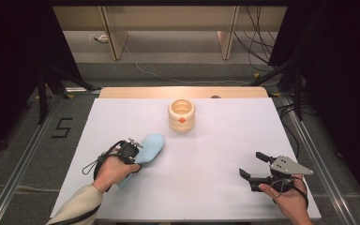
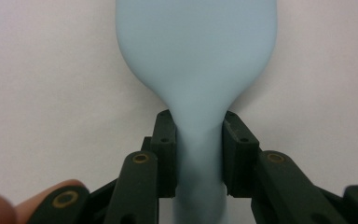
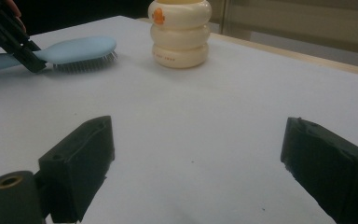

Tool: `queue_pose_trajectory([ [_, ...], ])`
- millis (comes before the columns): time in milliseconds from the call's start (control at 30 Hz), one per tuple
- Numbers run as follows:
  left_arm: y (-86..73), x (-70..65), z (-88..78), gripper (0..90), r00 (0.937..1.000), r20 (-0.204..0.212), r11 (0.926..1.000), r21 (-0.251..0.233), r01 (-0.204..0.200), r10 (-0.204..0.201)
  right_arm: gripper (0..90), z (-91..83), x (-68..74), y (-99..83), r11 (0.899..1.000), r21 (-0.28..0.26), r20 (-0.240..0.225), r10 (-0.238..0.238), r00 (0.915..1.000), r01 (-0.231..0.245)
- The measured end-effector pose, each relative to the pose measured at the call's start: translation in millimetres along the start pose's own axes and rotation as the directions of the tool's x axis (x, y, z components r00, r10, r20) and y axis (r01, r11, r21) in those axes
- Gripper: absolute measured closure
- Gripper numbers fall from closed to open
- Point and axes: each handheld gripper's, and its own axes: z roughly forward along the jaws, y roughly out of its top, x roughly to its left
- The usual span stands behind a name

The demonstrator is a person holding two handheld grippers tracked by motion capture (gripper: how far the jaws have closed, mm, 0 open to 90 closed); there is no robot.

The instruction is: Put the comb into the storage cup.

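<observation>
A light blue hairbrush point(image 1: 151, 146) lies bristles down on the white table, left of centre. My left gripper point(image 2: 198, 144) is shut on its narrow handle, one pad on each side, and the broad brush head point(image 2: 196, 46) stretches away ahead. From the right gripper view the brush point(image 3: 77, 50) rests at the far left with the left gripper point(image 3: 21, 46) clamped on it. My right gripper point(image 1: 254, 165) stands open near the table's front right, low over the surface, with nothing between its fingers point(image 3: 81, 161).
A cream ribbed holder point(image 1: 182, 115) with a small orange mark stands upright at the back centre, also in the right gripper view point(image 3: 180, 31). The table's wooden far edge point(image 1: 183, 92) runs behind it. Cables and stand legs lie on the floor beyond.
</observation>
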Motion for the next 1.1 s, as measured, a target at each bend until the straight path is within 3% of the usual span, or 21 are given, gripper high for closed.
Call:
queue_pose_trajectory([
  [367,-1.4,-2.2,-4.6,69.5,0.9988,-0.019,0.9969,-0.064,-0.046,0.045,10.6,0.0,0.0,0.0,1.0,0.0,-0.001,0.001,1.0,-0.001],
  [733,-1.9,-3.5,-8.7,69.4,0.9981,-0.018,0.9905,-0.123,-0.061,0.059,10.6,0.0,0.0,-0.1,1.0,0.0,-0.001,0.0,1.0,0.0],
  [933,-2.5,-6.4,-11.1,69.4,0.9955,-0.035,0.9795,-0.179,-0.093,0.088,10.6,-0.2,0.1,0.1,1.0,0.001,-0.002,0.004,1.0,-0.004],
  [1100,-3.0,-7.5,-14.1,69.4,0.9953,-0.038,0.9685,-0.23,-0.096,0.089,10.6,-0.3,0.1,-0.1,1.0,0.0,-0.002,0.006,1.0,-0.006],
])
